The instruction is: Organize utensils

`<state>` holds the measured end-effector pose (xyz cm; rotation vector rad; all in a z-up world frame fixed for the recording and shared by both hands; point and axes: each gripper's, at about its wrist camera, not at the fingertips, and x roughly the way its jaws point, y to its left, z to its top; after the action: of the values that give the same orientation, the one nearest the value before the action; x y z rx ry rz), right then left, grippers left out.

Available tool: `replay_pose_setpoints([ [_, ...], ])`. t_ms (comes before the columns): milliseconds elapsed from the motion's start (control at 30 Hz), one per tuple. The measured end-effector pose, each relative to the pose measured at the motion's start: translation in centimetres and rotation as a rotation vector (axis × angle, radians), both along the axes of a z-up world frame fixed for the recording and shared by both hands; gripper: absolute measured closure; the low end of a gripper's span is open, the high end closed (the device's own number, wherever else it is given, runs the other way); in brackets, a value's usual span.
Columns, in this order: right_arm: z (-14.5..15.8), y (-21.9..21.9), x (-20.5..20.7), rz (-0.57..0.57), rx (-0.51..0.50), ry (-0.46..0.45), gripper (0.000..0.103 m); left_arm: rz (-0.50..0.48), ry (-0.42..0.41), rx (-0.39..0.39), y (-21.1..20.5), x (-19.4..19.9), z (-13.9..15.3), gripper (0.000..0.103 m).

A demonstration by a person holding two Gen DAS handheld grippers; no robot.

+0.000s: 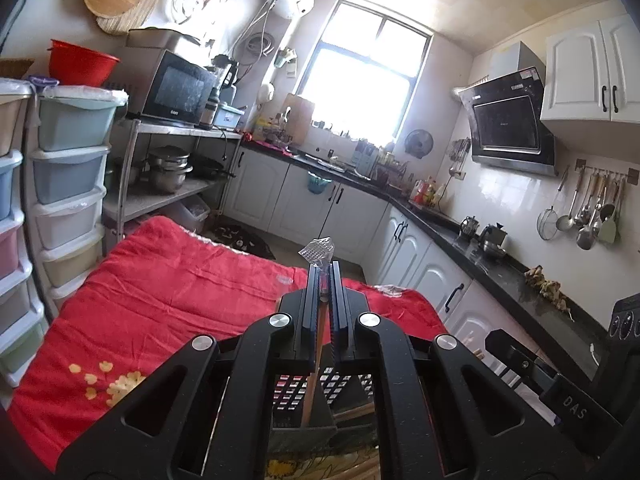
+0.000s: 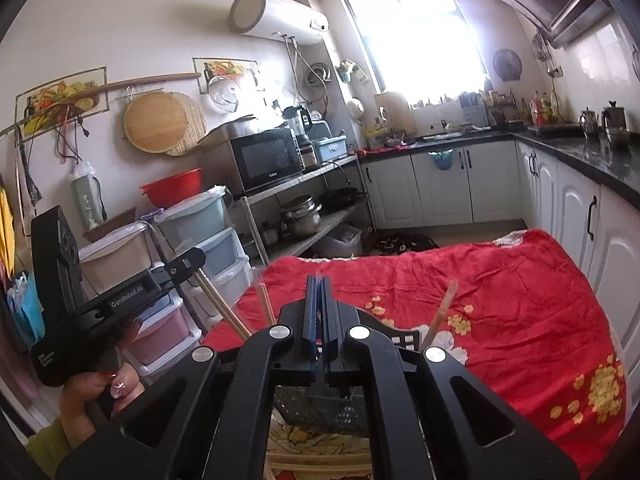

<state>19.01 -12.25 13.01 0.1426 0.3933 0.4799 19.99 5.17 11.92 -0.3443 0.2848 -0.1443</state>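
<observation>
My left gripper [image 1: 325,280] is shut on a chopstick [image 1: 312,384] whose clear faceted top [image 1: 317,253] sticks up above the fingertips; its wooden shaft runs down into a black perforated utensil basket [image 1: 304,432] right below. My right gripper [image 2: 319,292] is shut with its jaws together, nothing visibly between them. It hovers over the same basket [image 2: 320,412], where several chopsticks [image 2: 438,320] stand. The left gripper's body [image 2: 116,300] shows at the left of the right wrist view with a chopstick [image 2: 220,304] below it.
A red flowered cloth [image 2: 520,300] covers the table. Plastic drawer stacks [image 1: 68,176] stand to the left, a metal shelf with a microwave [image 2: 268,160] and pots beyond. White cabinets and a black countertop [image 1: 500,268] run along the right.
</observation>
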Motion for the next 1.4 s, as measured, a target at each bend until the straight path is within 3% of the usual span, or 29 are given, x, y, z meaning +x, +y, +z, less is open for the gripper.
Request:
replay_pose_setpoints([
  [300, -1.6, -0.7, 0.5, -0.025, 0.012, 0.054, 0.098, -0.009, 0.034, -0.013, 0.0, 0.3, -1.6, 0.101],
  [333, -1.7, -0.8, 0.5, -0.027, 0.014, 0.056, 0.096, -0.01, 0.036, -0.014, 0.0, 0.3, -1.7, 0.101],
  [400, -1.7, -1.1, 0.3, -0.034, 0.023, 0.057, 0.077, -0.013, 0.041, -0.019, 0.1, 0.3, -1.8, 0.101],
  [533, -1.6, -1.5, -0.1, -0.047, 0.028, 0.05, 0.074, -0.01, 0.042, -0.019, 0.2, 0.1, -1.9, 0.098],
  [600, -1.5, -1.7, -0.3, -0.049, 0.03, 0.049, 0.067, -0.007, 0.044, -0.024, 0.5, -0.1, -1.9, 0.083],
  [833, -1.1, -2.1, -1.5, -0.068, 0.018, 0.025, 0.057, 0.009, 0.04, -0.044, 1.3, -0.8, -1.8, 0.055],
  [1100, -0.5, -2.5, -2.8, -0.08, 0.013, -0.01, 0.042, 0.006, 0.018, -0.064, 1.9, -2.2, -1.4, 0.015],
  [1400, -0.6, -2.7, -3.4, -0.084, 0.004, -0.017, 0.037, 0.002, 0.004, -0.067, 1.7, -3.9, -1.2, 0.011],
])
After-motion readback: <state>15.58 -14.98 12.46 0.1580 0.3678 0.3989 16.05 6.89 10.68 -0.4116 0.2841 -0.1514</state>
